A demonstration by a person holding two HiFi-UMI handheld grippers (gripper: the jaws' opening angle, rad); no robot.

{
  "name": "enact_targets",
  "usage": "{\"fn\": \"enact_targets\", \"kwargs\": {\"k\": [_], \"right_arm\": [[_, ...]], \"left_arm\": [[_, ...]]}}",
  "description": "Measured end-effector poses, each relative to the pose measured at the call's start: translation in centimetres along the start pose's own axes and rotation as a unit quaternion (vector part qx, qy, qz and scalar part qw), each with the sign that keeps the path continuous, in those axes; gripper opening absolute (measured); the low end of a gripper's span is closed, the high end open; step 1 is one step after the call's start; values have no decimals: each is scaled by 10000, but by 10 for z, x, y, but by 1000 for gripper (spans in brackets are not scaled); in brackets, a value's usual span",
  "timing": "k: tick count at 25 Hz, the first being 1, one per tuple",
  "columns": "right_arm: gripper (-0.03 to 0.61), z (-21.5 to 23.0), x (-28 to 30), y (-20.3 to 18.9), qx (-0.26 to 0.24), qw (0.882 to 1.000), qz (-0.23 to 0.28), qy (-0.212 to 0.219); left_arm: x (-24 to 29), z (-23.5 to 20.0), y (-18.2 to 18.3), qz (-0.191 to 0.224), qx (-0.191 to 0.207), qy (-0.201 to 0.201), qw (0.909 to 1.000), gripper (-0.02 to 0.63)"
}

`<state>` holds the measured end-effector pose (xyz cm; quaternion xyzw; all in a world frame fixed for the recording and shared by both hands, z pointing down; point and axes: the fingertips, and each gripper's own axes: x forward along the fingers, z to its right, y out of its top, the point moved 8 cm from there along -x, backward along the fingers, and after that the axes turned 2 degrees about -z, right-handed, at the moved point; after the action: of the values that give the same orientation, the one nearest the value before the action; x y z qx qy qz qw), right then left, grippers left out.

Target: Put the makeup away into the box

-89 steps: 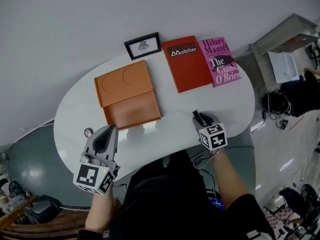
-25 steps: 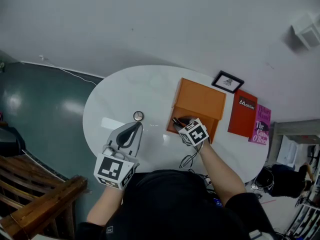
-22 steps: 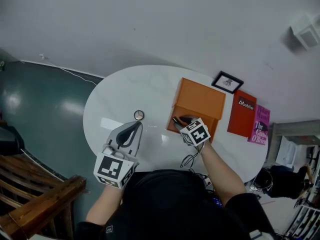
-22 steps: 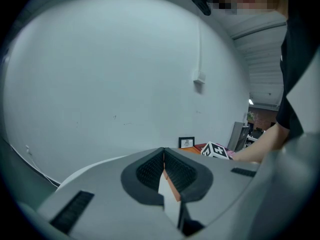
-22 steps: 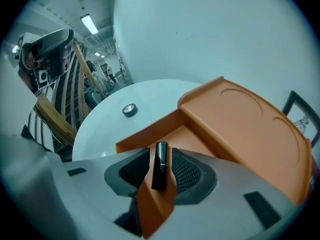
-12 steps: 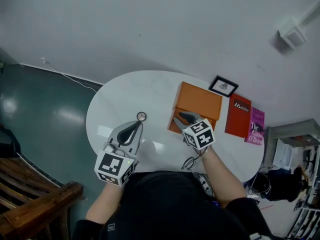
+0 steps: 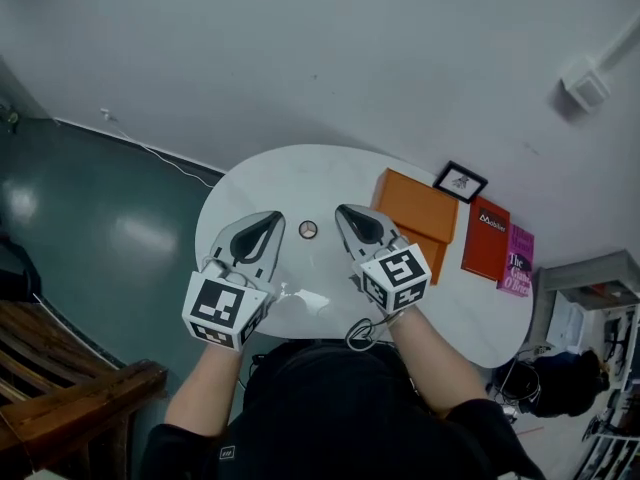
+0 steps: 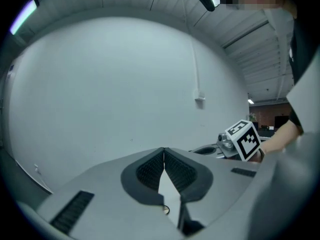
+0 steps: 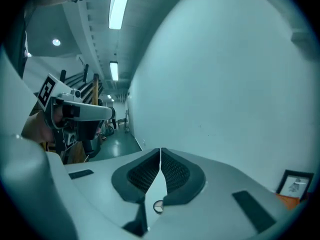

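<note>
- The orange box (image 7: 420,208) lies on the white oval surface (image 7: 300,173), toward its right end in the head view.
- A small round makeup piece (image 7: 308,229) rests on the surface to the left of the box, apart from it and outside it.
- The right tool (image 7: 350,220) is above the surface just left of the box, between the box and the makeup piece. Its jaws are pressed together with nothing between them.
- The left tool (image 7: 268,224) is farther left of the box, on the makeup piece's other side. Its jaws are also closed tip to tip and empty.
- Each gripper view shows the makeup piece (image 9: 158,206) on the surface below the closed tips, touching neither tool.
- A framed picture (image 7: 460,181) stands at the box's far right corner.
- A red book (image 7: 487,238) lies just right of the box, and a pink book (image 7: 518,260) lies beyond it.
</note>
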<state>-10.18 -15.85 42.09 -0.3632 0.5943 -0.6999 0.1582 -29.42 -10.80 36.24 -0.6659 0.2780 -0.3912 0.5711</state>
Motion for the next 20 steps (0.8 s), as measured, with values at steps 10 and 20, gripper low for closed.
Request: {"fn": "enact_targets", "kwargs": {"k": [10,20], "right_arm": [[41,-26,41,-31,293,9993,23,230],[207,-30,105,-127,655,9876,-1377,367]], "left_arm": [[-3,-24,-26,105,-566,550,9968,12],[5,-24,-77,-469,-814,651,9934,12]]}}
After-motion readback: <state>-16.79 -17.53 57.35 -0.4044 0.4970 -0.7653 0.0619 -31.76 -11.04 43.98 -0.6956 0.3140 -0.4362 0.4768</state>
